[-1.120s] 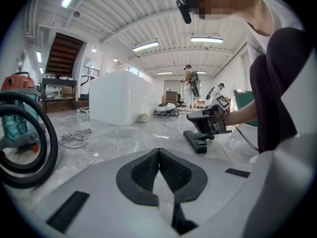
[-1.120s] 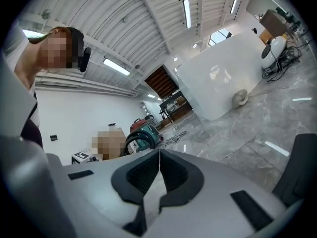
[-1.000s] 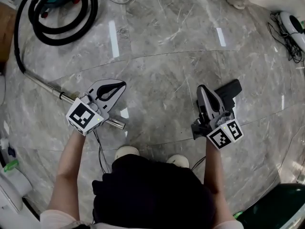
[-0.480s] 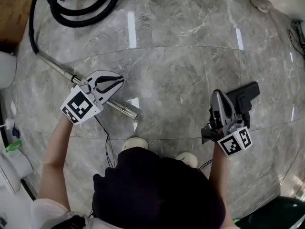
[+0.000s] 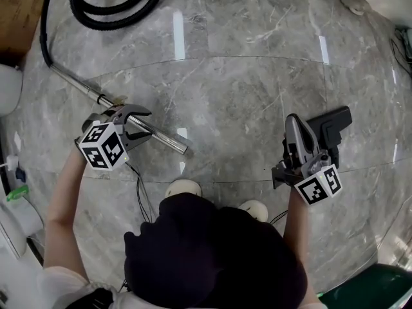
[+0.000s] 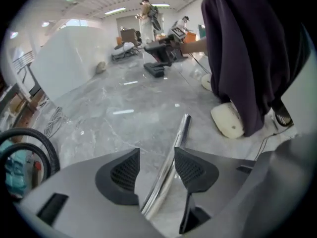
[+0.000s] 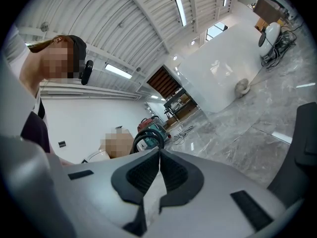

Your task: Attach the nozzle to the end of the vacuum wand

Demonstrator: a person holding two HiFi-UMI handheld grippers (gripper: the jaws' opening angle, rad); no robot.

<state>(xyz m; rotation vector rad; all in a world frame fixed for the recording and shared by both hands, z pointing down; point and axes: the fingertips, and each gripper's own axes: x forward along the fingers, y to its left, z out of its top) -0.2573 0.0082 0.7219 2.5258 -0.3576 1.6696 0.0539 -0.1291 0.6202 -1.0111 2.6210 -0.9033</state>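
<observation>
The chrome vacuum wand [image 5: 77, 85] lies slanted on the grey marble floor, its free end [image 5: 183, 149] toward my feet. My left gripper [image 5: 138, 126] points steeply down over it. Its jaws have just been opening and now stand open astride the wand [image 6: 179, 133], with the pads not pressing on it [image 6: 156, 170]. My right gripper [image 5: 291, 118] is held level at the right, pads meeting with nothing between them [image 7: 159, 155]. The black nozzle [image 5: 331, 126] sits close beside it on its right and shows at the right edge of the right gripper view [image 7: 306, 143]. I cannot tell whether they touch.
The black hose [image 5: 116, 11] coils at the top left and runs into the wand. My two shoes [image 5: 183, 188] [image 5: 254, 210] stand between the grippers. A thin cable [image 5: 138, 192] trails from the left gripper. A cardboard box [image 5: 19, 11] sits at the far left.
The left gripper has tipped downward and dropped onto the wand, going from shut to open around it. The right gripper and the nozzle have stayed where they were.
</observation>
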